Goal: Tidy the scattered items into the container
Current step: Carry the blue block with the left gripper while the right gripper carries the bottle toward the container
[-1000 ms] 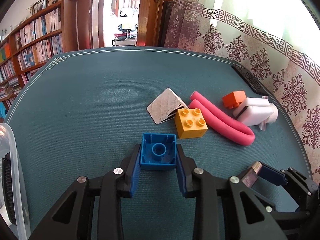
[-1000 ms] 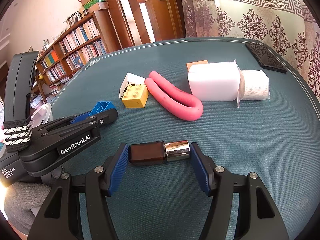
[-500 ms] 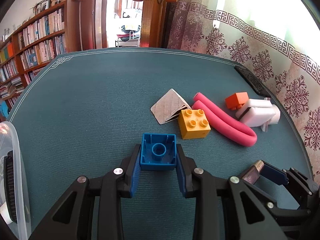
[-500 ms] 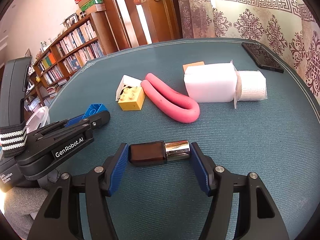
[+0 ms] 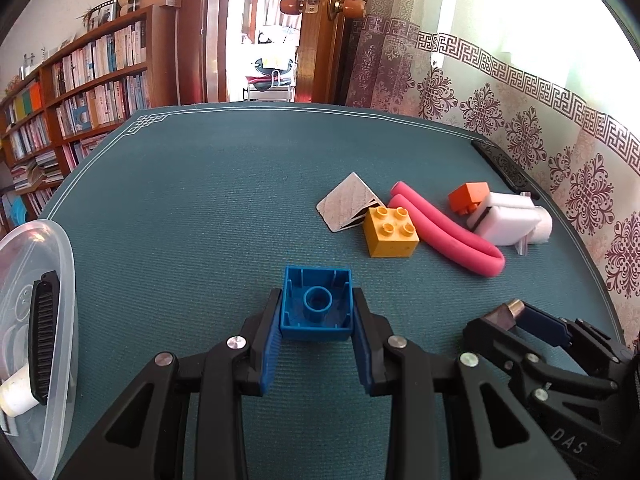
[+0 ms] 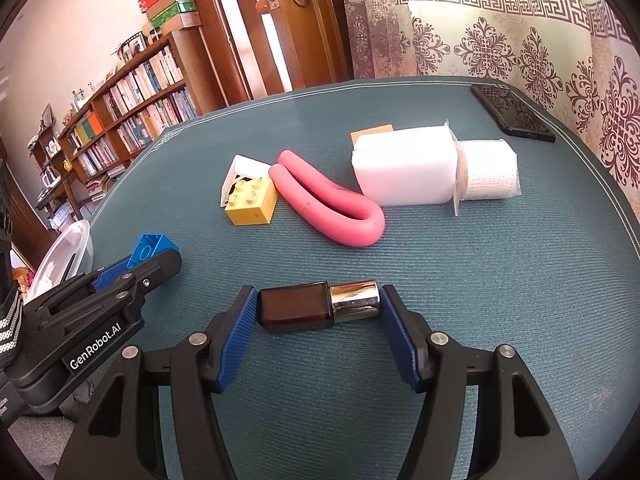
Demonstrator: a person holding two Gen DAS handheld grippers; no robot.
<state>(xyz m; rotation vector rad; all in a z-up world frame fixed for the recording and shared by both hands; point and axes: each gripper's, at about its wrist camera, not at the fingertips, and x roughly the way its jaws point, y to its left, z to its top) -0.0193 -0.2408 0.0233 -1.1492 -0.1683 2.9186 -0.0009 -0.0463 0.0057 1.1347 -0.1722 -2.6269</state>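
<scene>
Right now your left gripper point(image 5: 316, 312) is clenched on the blue brick point(image 5: 317, 308), one blue pad pressed to each side wall, with the brick's hollow underside and its round inner tube facing the camera. Your right gripper point(image 6: 318, 308) is clamped on the small brown bottle point(image 6: 296, 307), which lies crosswise between the pads, its chrome cap point(image 6: 354, 300) pointing to the right. Both grippers are held side by side above the near part of the teal table mat point(image 5: 192, 200).

The clear plastic container point(image 5: 60, 280) sits at the left edge of your left view, well apart from the scattered pile. Inside it you can see a black comb point(image 5: 44, 336) standing on edge and a white cylinder point(image 5: 14, 398) near the bottom.

Further out on the mat, the yellow brick point(image 5: 390, 232) sits studs up, touching a folded white card point(image 5: 348, 202) behind it. Just beside the brick lies the pink foam tube point(image 6: 332, 204), bent into a U with its closed end toward you. Beyond that sit a white foam block point(image 6: 404, 172) and a wrapped gauze roll point(image 6: 488, 176), end to end, with an orange brick point(image 5: 468, 198) just behind the foam block. A black phone point(image 6: 512, 114) lies near the far right edge of the mat.
</scene>
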